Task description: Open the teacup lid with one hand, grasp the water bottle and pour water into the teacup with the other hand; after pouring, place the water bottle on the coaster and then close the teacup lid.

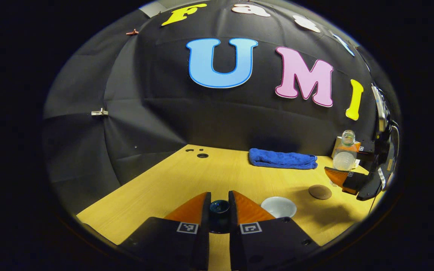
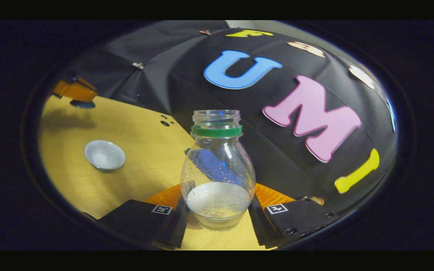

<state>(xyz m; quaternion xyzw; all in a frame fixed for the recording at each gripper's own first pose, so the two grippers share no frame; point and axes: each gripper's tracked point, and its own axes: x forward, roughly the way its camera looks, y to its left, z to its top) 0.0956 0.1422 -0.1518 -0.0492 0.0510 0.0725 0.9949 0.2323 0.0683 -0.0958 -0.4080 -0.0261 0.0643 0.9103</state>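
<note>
Left gripper view: left gripper [image 1: 219,210], jaws clenched on the dark lid [image 1: 219,207], held clear so the teacup [image 1: 278,206] stays open; coaster [image 1: 320,192] near, bare, on the tabletop [image 1: 171,184]; blue towel [image 1: 283,159] behind. Right gripper view: right gripper [image 2: 217,210], jaws grasping the uncapped water bottle [image 2: 217,169], upright, apparently ready for pouring.

Left gripper view: teacup lid [image 1: 219,207] wedged btwn the left gripper [image 1: 219,210] fingers, only its dark knob top visible, rest hidden. Water bottle [image 1: 344,155] at far right is small; its lower part is covered by the right gripper [image 1: 347,177], and a box behind it is mostly blocked. Right gripper view: blue towel [image 2: 211,165] seen only thru the bottle glass, warped. Left gripper at upper left is cut by the edge, small, grip state can't tell there. Bottle base sides hidden by the fingers.
</note>
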